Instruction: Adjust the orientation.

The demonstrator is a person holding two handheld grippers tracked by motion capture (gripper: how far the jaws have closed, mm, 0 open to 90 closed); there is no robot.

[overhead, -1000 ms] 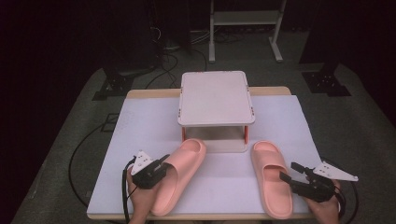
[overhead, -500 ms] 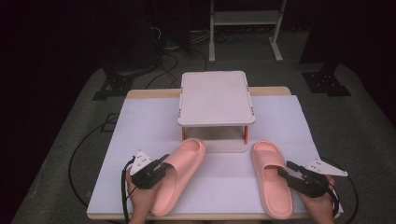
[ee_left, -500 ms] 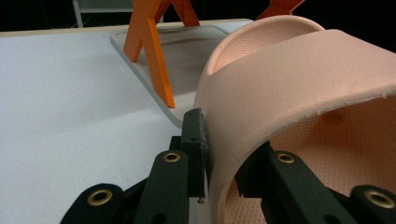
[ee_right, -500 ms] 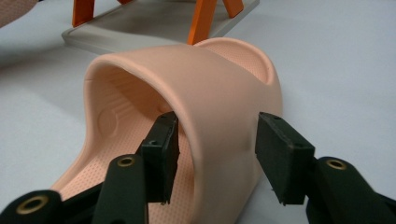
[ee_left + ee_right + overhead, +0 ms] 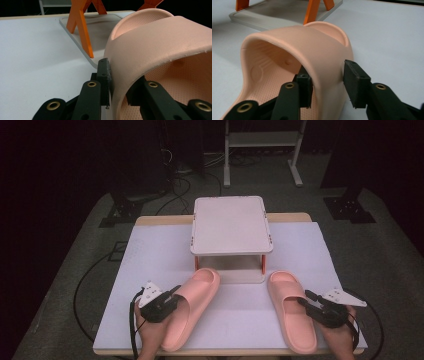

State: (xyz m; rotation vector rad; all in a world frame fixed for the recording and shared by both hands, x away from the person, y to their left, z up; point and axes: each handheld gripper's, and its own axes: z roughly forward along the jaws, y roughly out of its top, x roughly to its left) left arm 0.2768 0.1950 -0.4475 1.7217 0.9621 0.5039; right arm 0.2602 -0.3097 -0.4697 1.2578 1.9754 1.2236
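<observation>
Two pink slide slippers lie on the white table cover, toes pointing away. The left slipper [image 5: 192, 302] has its strap wall [image 5: 160, 42] clamped by my left gripper [image 5: 174, 296], one jaw outside and one inside; in the left gripper view the gripper [image 5: 118, 85] is shut on that strap. The right slipper [image 5: 287, 305] is straddled at its strap's right side [image 5: 312, 42] by my right gripper [image 5: 305, 301]. In the right gripper view this gripper [image 5: 329, 83] is open, its inner jaw under the strap and its outer pad [image 5: 355, 82] standing a little off it.
A small white shelf [image 5: 231, 222] on orange legs [image 5: 83, 32] stands mid-table just beyond the slippers' toes, on a grey base [image 5: 274, 15]. The white cover [image 5: 150, 255] stretches bare to either side. The table's front edge runs under both hands.
My right gripper has moved left, onto the right slipper's strap, and now straddles it. The left gripper and both slippers have stayed put.
</observation>
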